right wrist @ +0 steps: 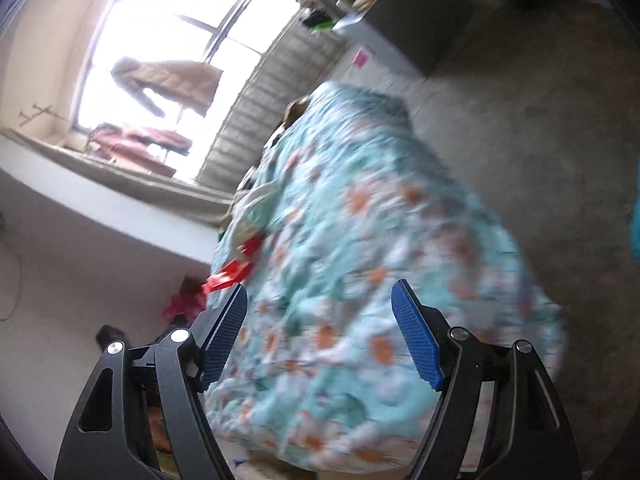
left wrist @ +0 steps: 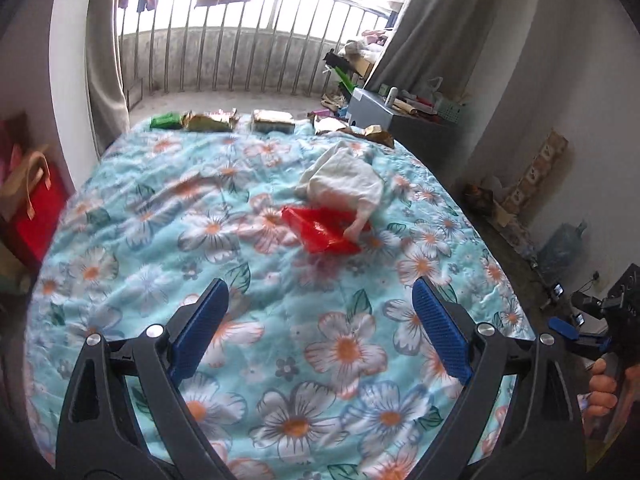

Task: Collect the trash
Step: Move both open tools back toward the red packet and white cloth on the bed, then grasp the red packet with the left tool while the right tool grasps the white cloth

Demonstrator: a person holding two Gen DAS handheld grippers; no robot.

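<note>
Both grippers gape wide and empty over the flowered quilt (left wrist: 248, 216); left gripper (left wrist: 320, 300) faces a red plastic bag (left wrist: 320, 232) mid-bed, a white cloth (left wrist: 344, 180) overlapping its far edge; wrappers (left wrist: 212, 120) line the bed's far end; right gripper (right wrist: 320, 300) sees the scene tilted and blurred, the bag partly hidden behind its left finger.

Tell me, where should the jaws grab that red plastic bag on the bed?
Probably the red plastic bag at its near, bare lower edge, coming from the camera side. It lies flat and crumpled on the floral quilt, and the white cloth drapes over its far right corner.
</note>
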